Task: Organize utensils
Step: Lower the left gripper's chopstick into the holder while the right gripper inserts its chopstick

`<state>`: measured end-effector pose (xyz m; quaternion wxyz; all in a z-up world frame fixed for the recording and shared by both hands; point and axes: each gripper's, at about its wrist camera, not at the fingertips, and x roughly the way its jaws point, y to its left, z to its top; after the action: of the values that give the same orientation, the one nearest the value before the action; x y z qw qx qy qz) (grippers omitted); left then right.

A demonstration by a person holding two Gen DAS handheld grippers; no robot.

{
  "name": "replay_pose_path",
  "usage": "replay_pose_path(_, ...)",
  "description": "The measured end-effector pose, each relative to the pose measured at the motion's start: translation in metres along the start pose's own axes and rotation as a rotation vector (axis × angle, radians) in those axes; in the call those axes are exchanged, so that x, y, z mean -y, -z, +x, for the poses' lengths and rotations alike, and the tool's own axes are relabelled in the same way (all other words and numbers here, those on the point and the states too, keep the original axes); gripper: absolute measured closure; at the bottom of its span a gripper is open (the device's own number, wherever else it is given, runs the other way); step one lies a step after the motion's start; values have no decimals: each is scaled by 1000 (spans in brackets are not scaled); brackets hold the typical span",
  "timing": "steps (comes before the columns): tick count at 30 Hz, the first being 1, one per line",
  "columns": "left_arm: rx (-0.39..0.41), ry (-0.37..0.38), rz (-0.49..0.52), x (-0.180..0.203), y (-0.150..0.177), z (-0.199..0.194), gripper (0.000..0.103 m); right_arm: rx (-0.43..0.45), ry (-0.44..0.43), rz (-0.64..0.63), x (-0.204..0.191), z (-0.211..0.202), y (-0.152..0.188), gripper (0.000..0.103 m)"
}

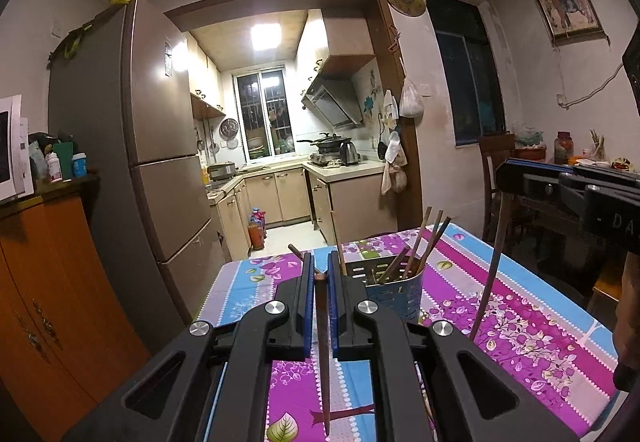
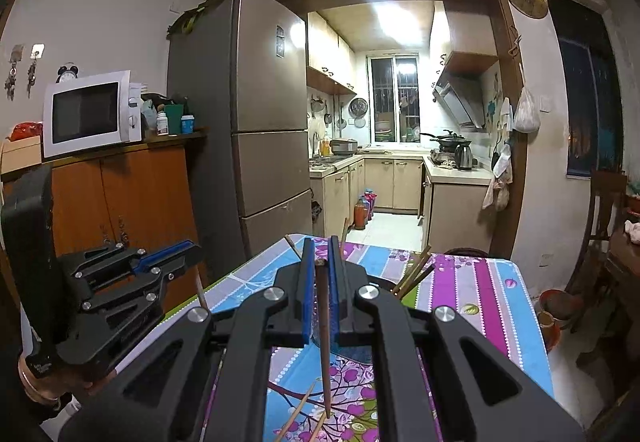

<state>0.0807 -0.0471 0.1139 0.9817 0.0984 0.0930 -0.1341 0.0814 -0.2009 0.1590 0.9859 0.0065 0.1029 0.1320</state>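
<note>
My left gripper [image 1: 320, 262] is shut on a dark brown chopstick [image 1: 323, 342] that hangs tip-down over the table. Just right of it stands a blue perforated utensil holder [image 1: 400, 290] with several chopsticks leaning in it. At the right edge of that view my right gripper [image 1: 516, 178] pinches another chopstick [image 1: 490, 274], which slants down toward the cloth. In the right wrist view the right gripper [image 2: 322, 248] is shut on its dark chopstick [image 2: 325, 334]. The left gripper [image 2: 188, 250] sits lower left. The holder is mostly hidden; only its chopstick ends [image 2: 414, 274] show.
The table wears a purple, blue and pink floral cloth [image 1: 520, 322]. Loose pale chopsticks [image 2: 298, 412] lie on it near the front. An orange cabinet [image 1: 60, 282] with a microwave [image 2: 88, 114] and a tall fridge [image 1: 160, 142] stand left; a wooden chair [image 1: 496, 162] stands right.
</note>
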Motion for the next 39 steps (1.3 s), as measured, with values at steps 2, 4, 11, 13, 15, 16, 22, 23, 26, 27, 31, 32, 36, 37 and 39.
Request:
replay_pose_path(2,0,-1,0,0,0,0,95,0,4,-2,1,1,-1,98)
replay_pose_path(4,2,-2,2,-1,0,1,95,0,6,-1,1,2,-1,98)
replay_pose_path(11,3,-8,8,-1,0,6,95,4,12,-1,0,3,-4,98)
replay_pose_path(13,2,-5,7,-2,0,7,95,5,13,-2,0,3,-4,98)
replay_pose_path(15,2,-5,9,0,0,8,95,8,14,-2,1,3,-5,98)
replay_pose_path(16,1,-5,10,0,0,8,95,9,14,-1,2,2,-6,98)
replay_pose_path(22,1,-4,11,1,0,9,95,12,16,-2,3,2,-7,98)
replay_pose_path(23,2,-4,11,1,0,9,95,12,16,-2,3,2,-7,98)
replay_pose_path(26,4,-3,12,1,-2,10,95,15,17,-2,4,2,-9,98)
replay_pose_path(27,5,-3,13,2,-2,11,95,18,18,-3,4,2,-10,98)
replay_pose_path(31,13,-4,20,4,-4,13,95,28,23,-7,8,3,-15,98)
replay_pose_path(32,16,-5,23,5,-5,14,95,31,24,-9,8,4,-17,98)
replay_pose_path(36,25,-7,34,7,-11,17,95,46,33,-17,11,7,-26,98)
replay_pose_path(37,32,-7,34,7,-15,18,95,51,34,-17,11,8,-30,98)
replay_pose_path(39,42,6,26,4,-26,21,95,65,39,-17,14,9,-38,98)
